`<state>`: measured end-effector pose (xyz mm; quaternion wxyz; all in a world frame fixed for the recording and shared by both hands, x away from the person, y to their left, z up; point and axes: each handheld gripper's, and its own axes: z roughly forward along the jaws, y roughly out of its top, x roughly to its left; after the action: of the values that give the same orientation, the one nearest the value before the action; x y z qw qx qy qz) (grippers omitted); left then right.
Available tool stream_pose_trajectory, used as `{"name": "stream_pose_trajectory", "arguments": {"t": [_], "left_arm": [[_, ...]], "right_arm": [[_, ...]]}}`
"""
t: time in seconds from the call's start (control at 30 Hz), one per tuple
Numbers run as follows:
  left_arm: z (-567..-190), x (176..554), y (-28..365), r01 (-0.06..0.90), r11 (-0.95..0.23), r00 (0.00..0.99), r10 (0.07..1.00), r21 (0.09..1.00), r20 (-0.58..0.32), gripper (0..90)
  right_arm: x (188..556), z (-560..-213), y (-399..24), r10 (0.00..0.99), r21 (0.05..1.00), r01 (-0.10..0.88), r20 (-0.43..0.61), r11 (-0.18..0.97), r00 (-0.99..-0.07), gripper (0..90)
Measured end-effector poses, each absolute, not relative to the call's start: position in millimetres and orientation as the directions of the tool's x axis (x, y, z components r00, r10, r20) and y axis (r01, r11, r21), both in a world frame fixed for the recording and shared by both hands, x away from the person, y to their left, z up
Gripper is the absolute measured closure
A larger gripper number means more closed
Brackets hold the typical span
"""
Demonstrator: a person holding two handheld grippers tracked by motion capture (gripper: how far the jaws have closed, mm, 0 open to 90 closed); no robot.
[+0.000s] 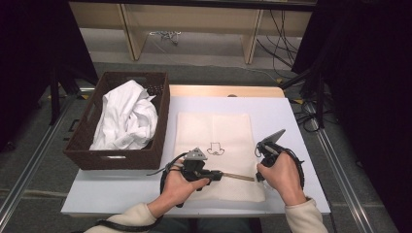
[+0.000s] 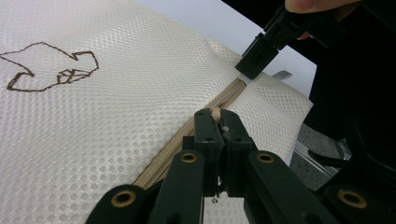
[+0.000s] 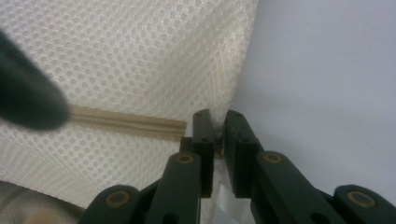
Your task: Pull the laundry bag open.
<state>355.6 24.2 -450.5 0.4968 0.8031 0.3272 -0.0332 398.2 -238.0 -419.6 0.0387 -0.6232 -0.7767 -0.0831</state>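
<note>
A cream mesh bag (image 1: 214,133) with a small brown embroidered figure (image 1: 215,149) lies flat on the white table (image 1: 286,116). A tan zipper (image 1: 239,176) runs along its near end. My left gripper (image 1: 221,174) is shut on the zipper pull (image 2: 216,112), seen close in the left gripper view between the jaws of the left gripper (image 2: 220,116). My right gripper (image 1: 256,171) is shut on the bag's edge (image 3: 215,122) just past the zipper's end (image 3: 180,129). The right gripper (image 2: 254,63) presses there, at the far end of the zipper (image 2: 229,95).
A dark wicker basket (image 1: 163,121) holding crumpled white cloth (image 1: 124,121) stands at the table's left, close to the bag. A wooden strip (image 1: 226,91) runs along the table's far edge. Cables lie on the floor to the right.
</note>
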Motion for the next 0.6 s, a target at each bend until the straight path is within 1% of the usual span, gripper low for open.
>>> {"name": "stream_pose_trajectory", "arguments": {"t": [0.03,0.17,0.2,0.4,0.43,0.53,0.6], "left_arm": [[-450.5,355.6,24.8,0.560,-0.293,0.782,0.494,0.775,-0.379,86.9],[-450.5,355.0,25.8,0.564,-0.290,0.778,0.500,0.773,-0.380,86.9],[-450.6,354.9,26.1,0.563,-0.289,0.778,0.501,0.774,-0.379,86.8],[-450.5,354.6,27.8,0.566,-0.287,0.777,0.500,0.773,-0.383,86.9],[-450.6,354.7,27.9,0.565,-0.289,0.777,0.500,0.773,-0.382,86.9],[-450.7,354.2,28.3,0.564,-0.288,0.777,0.501,0.774,-0.381,86.9],[-450.4,353.9,29.0,0.568,-0.284,0.775,0.501,0.772,-0.386,86.9]], "right_arm": [[398.4,-420.2,-238.4,0.959,0.087,0.973,0.166,0.216,-0.228,84.4],[397.7,-419.9,-236.0,0.965,0.073,0.978,0.164,0.197,-0.207,84.4],[398.0,-420.4,-236.4,0.962,0.080,0.974,0.156,0.214,-0.224,84.4],[398.2,-420.4,-237.3,0.961,0.081,0.974,0.162,0.214,-0.224,84.4],[397.9,-419.9,-236.4,0.964,0.073,0.977,0.163,0.201,-0.210,84.4],[398.0,-420.0,-236.3,0.964,0.072,0.977,0.163,0.198,-0.208,84.4],[398.2,-420.6,-237.3,0.962,0.082,0.975,0.164,0.207,-0.218,84.4]]}}
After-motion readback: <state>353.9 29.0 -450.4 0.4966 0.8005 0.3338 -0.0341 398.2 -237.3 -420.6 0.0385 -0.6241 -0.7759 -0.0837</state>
